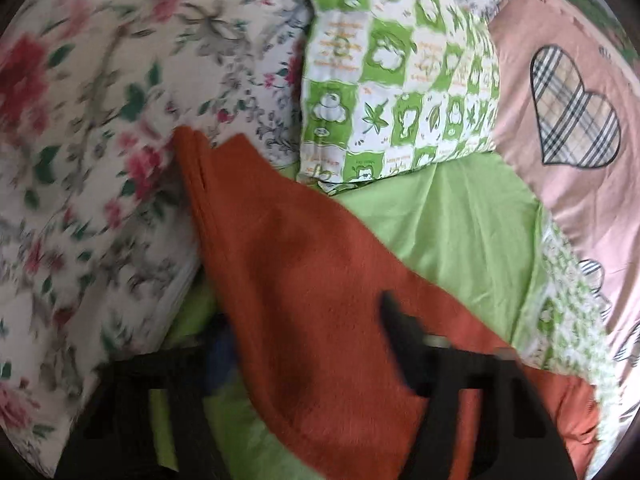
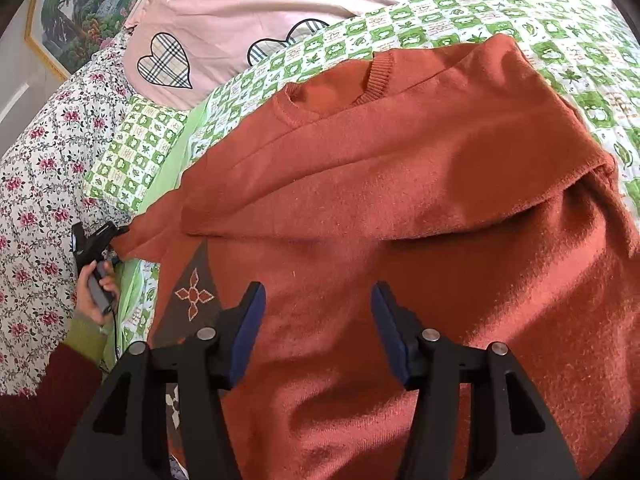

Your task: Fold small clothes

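An orange knit sweater [image 2: 400, 200] lies spread on the bed, its ribbed collar [image 2: 376, 76] at the far side. My right gripper [image 2: 318, 320] hovers open over the sweater's body, with nothing pinched between its blue pads [image 2: 248, 332]. At the left of the right wrist view a hand [image 2: 94, 292] holds my left gripper [image 2: 116, 236], which is clamped on the end of a sleeve [image 2: 148, 236]. In the blurred left wrist view that orange sleeve [image 1: 312, 272] runs between the jaws of the left gripper [image 1: 306, 316] and covers most of the left finger.
A floral quilt [image 1: 100, 120] lies left, a green checked pillow [image 1: 400, 80] ahead, and a pink cover with plaid hearts [image 1: 576, 108] right, over a green sheet [image 1: 460, 220]. A dark brown piece with a flower motif [image 2: 196, 292] shows at the sweater's left edge. A framed picture [image 2: 80, 12] hangs behind.
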The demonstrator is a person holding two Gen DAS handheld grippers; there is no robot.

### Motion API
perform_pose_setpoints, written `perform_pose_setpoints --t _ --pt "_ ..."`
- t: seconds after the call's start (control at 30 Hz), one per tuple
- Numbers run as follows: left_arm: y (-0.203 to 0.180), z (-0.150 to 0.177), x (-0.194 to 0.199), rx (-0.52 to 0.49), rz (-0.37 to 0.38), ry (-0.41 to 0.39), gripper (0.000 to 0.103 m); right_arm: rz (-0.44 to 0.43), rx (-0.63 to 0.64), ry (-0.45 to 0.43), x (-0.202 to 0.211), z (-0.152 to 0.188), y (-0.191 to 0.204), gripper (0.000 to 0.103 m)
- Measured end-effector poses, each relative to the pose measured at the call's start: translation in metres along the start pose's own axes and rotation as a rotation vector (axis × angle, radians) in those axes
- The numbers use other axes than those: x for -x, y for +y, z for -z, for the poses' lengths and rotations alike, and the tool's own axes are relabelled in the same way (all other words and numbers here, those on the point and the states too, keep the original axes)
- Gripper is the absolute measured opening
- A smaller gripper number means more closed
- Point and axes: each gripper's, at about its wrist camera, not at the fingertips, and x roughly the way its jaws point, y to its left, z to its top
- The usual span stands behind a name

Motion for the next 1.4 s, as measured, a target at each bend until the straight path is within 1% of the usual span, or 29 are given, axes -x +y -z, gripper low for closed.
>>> perform_pose_setpoints --t 0.03,0.1,0.17,0.23,0.3,0.37,0.43,0.5,0.57,0.67,0.73,0.8,0.87,0.93,1.03,1.1,1.13,1.2,1.23,1.27,1.3,1.33,1.4 --pt "-0.003 0.000 -0.002 -0.013 -0.002 0.008 0.023 -0.002 0.001 0.001 0.001 -0.001 -0.003 0.057" --pt "-0.017 0.005 0.003 -0.043 0.013 -0.004 0.008 -0.002 -0.004 -0.006 0.005 0.001 -0.006 0.057" --pt "-0.032 0.012 0.020 -0.085 0.049 -0.036 0.007 -0.005 -0.005 -0.012 0.009 0.001 -0.009 0.057" --pt "-0.056 0.021 0.040 -0.130 0.108 -0.063 0.006 -0.005 -0.007 -0.020 0.014 0.002 -0.011 0.057" --pt "-0.084 0.034 0.062 -0.177 0.179 -0.081 0.006 -0.009 -0.017 -0.029 0.019 0.003 -0.017 0.057" --pt "-0.112 0.052 0.082 -0.223 0.258 -0.079 0.006 -0.010 -0.026 -0.037 0.023 0.004 -0.019 0.057" --pt "-0.155 0.078 0.097 -0.289 0.335 -0.057 0.006 -0.014 -0.036 -0.046 0.027 0.005 -0.023 0.057" --pt "-0.187 0.106 0.114 -0.352 0.411 -0.035 0.006 -0.016 -0.044 -0.056 0.031 0.006 -0.027 0.057" --pt "-0.227 0.141 0.129 -0.420 0.492 0.003 0.006 -0.012 -0.049 -0.069 0.037 0.007 -0.031 0.057" --pt "-0.286 0.193 0.137 -0.517 0.576 0.043 0.006 0.000 -0.070 -0.096 0.045 0.008 -0.040 0.057" --pt "-0.322 0.228 0.138 -0.572 0.615 0.075 0.006 0.012 -0.091 -0.113 0.052 0.010 -0.049 0.057" --pt "-0.345 0.255 0.139 -0.608 0.657 0.103 0.006 0.019 -0.104 -0.127 0.058 0.011 -0.054 0.057" --pt "-0.371 0.285 0.137 -0.656 0.671 0.132 0.006 0.033 -0.110 -0.139 0.066 0.013 -0.061 0.057" --pt "-0.394 0.309 0.127 -0.694 0.666 0.163 0.006 0.041 -0.122 -0.149 0.073 0.015 -0.067 0.057" --pt "-0.413 0.334 0.111 -0.744 0.636 0.194 0.007 0.055 -0.139 -0.165 0.080 0.016 -0.076 0.057" --pt "-0.419 0.345 0.101 -0.765 0.619 0.215 0.008 0.059 -0.149 -0.174 0.084 0.016 -0.080 0.057" --pt "-0.421 0.350 0.098 -0.778 0.614 0.227 0.011 0.064 -0.153 -0.181 0.085 0.015 -0.081 0.057" --pt "-0.418 0.355 0.095 -0.792 0.613 0.246 0.023 0.068 -0.156 -0.191 0.088 0.013 -0.083 0.057" --pt "-0.414 0.358 0.096 -0.799 0.619 0.256 0.036 0.068 -0.157 -0.198 0.089 0.011 -0.083 0.057" --pt "-0.409 0.358 0.100 -0.803 0.622 0.258 0.043 0.067 -0.155 -0.201 0.089 0.009 -0.082 0.057" --pt "-0.403 0.358 0.104 -0.807 0.617 0.252 0.058 0.066 -0.147 -0.205 0.089 0.006 -0.079 0.057" --pt "-0.394 0.357 0.110 -0.814 0.609 0.241 0.066 0.066 -0.138 -0.210 0.088 0.003 -0.076 0.057" --pt "-0.376 0.355 0.122 -0.831 0.626 0.233 0.067 0.062 -0.121 -0.214 0.084 -0.003 -0.070 0.057"
